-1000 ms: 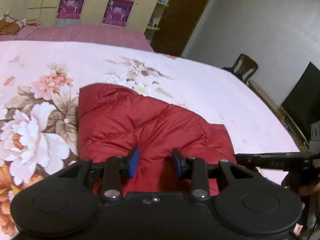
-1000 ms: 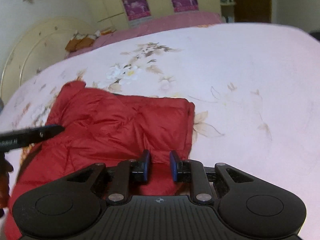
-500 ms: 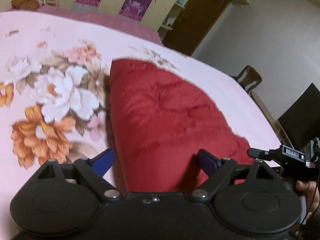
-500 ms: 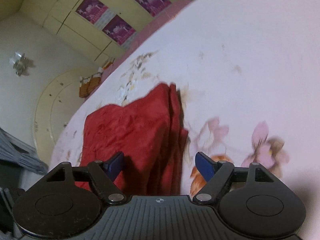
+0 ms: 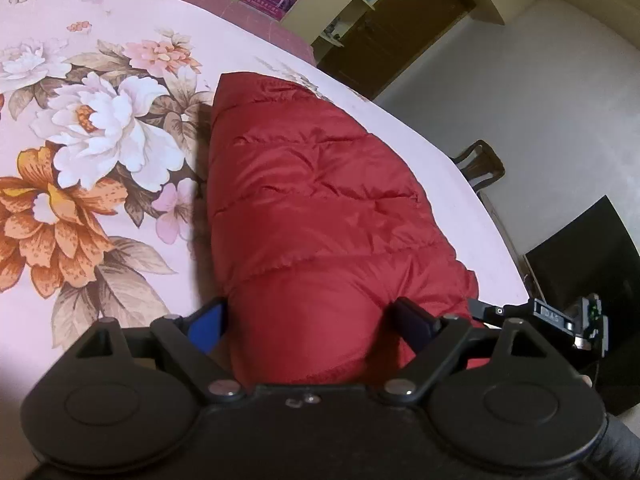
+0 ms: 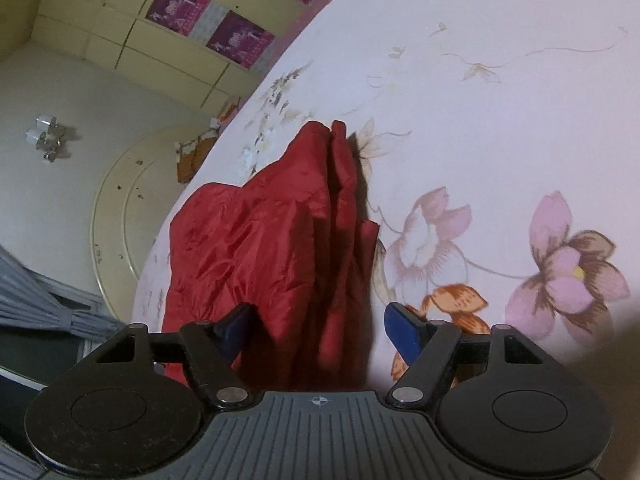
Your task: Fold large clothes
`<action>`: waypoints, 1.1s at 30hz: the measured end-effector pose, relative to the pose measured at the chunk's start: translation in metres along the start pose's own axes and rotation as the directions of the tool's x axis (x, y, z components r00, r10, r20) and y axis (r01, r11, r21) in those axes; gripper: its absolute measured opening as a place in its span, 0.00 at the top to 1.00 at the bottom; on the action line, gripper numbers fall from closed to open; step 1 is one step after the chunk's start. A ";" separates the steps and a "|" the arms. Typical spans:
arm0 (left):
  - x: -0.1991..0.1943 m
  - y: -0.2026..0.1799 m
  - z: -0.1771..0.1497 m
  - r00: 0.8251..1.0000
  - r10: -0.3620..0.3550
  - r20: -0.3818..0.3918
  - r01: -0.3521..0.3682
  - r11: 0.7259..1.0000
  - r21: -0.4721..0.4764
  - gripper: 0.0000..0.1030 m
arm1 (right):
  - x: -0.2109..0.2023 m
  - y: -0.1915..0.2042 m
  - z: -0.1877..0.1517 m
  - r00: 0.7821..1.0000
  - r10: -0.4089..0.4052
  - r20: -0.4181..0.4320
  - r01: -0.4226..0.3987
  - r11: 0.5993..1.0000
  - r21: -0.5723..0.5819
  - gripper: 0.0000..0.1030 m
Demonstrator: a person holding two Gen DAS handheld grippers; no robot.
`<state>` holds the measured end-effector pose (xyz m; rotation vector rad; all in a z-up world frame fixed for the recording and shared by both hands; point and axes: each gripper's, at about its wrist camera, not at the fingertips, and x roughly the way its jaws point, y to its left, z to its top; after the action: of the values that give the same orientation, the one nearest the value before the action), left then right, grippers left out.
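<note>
A red quilted jacket point(image 5: 312, 200) lies folded on the pink floral bedsheet point(image 5: 100, 140). My left gripper point(image 5: 310, 322) straddles its near end, jaws wide and closing, with the padded fabric bulging between the blue pads and no firm pinch visible. In the right wrist view the jacket point(image 6: 280, 232) shows its stacked folded edges. My right gripper point(image 6: 320, 330) straddles that edge, jaws wide and closing; its right pad hangs over the bare sheet point(image 6: 480, 120), clear of the cloth. A finger of the right gripper point(image 5: 520, 312) pokes into the left wrist view at the jacket's right corner.
The bed's right edge runs close past the jacket, with a wooden chair point(image 5: 482, 164) and a dark screen point(image 5: 588, 248) beyond it. A yellow wardrobe with purple posters point(image 6: 200, 20), a rounded headboard point(image 6: 120, 200) and grey curtains point(image 6: 40, 300) stand behind.
Both grippers went from nearly shut to wide apart, rolled, and sank towards the jacket's near end. The jacket now fills the gap between each pair of jaws.
</note>
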<state>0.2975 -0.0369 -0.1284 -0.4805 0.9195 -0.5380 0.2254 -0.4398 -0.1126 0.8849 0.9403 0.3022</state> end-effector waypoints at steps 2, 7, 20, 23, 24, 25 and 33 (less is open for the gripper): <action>0.002 -0.002 -0.001 1.000 0.007 0.010 -0.007 1.000 -0.003 0.19 | 0.004 0.003 -0.002 1.000 0.002 0.005 -0.002 0.999 -0.034 0.31; 0.003 -0.018 -0.005 0.997 0.067 0.024 -0.068 0.997 0.042 0.28 | 0.017 0.002 -0.005 0.999 0.034 -0.011 -0.035 0.999 -0.035 0.57; 0.002 -0.055 -0.006 0.974 0.228 0.009 -0.226 0.958 0.179 0.36 | 0.025 0.018 -0.002 0.999 -0.021 -0.048 0.016 0.995 -0.103 0.67; 0.002 -0.053 -0.006 0.975 0.221 0.005 -0.218 0.960 0.177 0.36 | 0.020 0.021 -0.006 0.998 -0.060 -0.011 0.058 0.990 -0.125 0.47; 0.002 -0.052 -0.006 0.976 0.218 0.004 -0.215 0.960 0.179 0.36 | 0.020 0.020 -0.006 0.998 -0.061 -0.009 0.059 0.991 -0.124 0.47; 0.002 -0.052 -0.005 0.977 0.215 0.002 -0.212 0.961 0.179 0.36 | 0.021 0.019 -0.008 0.998 -0.061 -0.006 0.060 0.991 -0.116 0.47; 0.000 -0.037 -0.005 0.992 0.125 0.001 -0.124 0.980 0.158 0.37 | 0.026 0.019 -0.005 0.999 -0.019 -0.036 0.017 0.997 -0.070 0.68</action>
<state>0.2849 -0.0659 -0.1092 -0.2756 0.9012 -0.4946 0.2389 -0.4097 -0.1144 0.8090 0.9661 0.3348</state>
